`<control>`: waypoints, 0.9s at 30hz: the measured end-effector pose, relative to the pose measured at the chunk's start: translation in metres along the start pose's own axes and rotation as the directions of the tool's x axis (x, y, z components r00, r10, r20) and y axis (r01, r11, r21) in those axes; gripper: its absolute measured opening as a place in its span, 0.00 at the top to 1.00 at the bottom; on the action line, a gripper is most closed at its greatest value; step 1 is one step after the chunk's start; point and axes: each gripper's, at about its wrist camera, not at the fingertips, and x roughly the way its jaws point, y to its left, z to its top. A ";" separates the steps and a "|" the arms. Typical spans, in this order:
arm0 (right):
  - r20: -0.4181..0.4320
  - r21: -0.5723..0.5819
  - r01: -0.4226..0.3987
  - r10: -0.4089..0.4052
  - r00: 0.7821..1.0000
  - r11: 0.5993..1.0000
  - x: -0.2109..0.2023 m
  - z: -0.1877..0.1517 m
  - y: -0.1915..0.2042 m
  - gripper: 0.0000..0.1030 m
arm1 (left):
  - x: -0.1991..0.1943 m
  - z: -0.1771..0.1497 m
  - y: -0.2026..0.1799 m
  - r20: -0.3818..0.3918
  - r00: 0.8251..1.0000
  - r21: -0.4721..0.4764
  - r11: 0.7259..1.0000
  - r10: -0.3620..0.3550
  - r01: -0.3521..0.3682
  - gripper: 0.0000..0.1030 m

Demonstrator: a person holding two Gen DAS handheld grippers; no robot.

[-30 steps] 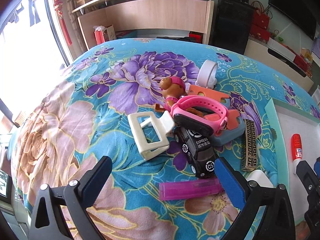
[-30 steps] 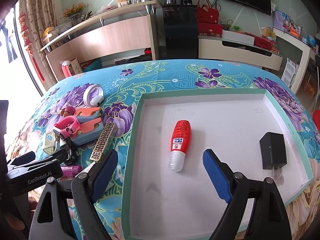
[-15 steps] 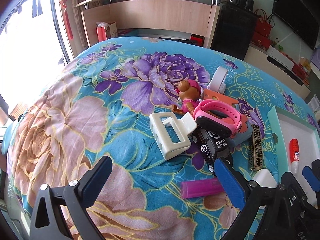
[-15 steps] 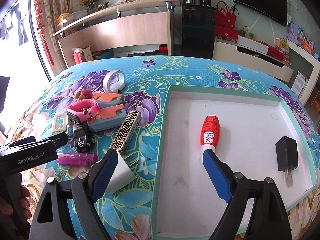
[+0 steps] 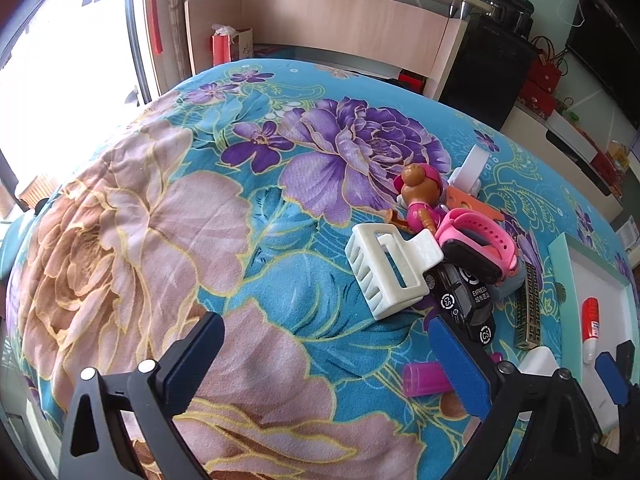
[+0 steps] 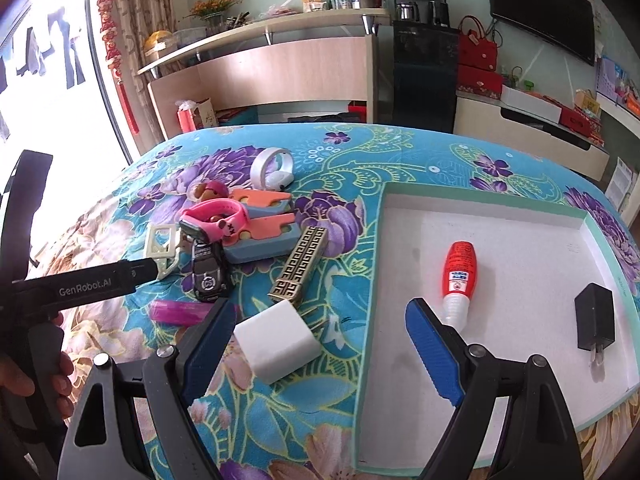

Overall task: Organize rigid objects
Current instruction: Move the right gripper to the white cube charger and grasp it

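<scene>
Rigid objs sit heaped mid-bed on the floral blanket (image 5: 168, 208): white hair clip (image 5: 390, 270), toy car (image 6: 208, 270), pink watch (image 6: 214, 218), gold lighter (image 6: 300, 266), white charger block (image 6: 278, 340). My L gripper (image 5: 326, 354) hangs released over bare blanket; only its view shows the clip's teeth. My R gripper (image 6: 320, 338) is released too, nothing gripped; only its view shows the tray (image 6: 500, 200) w/ red bottle (image 6: 458, 280) & black adapter (image 6: 594, 322). Wood shelf (image 6: 280, 64) & TV (image 6: 540, 12) behind.
</scene>
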 end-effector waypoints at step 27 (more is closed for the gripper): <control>-0.097 -0.072 -0.057 0.050 0.994 0.996 0.032 -0.011 0.023 0.42 | 0.008 -0.004 -0.008 -0.060 0.998 0.029 1.000 -0.002 0.004 0.00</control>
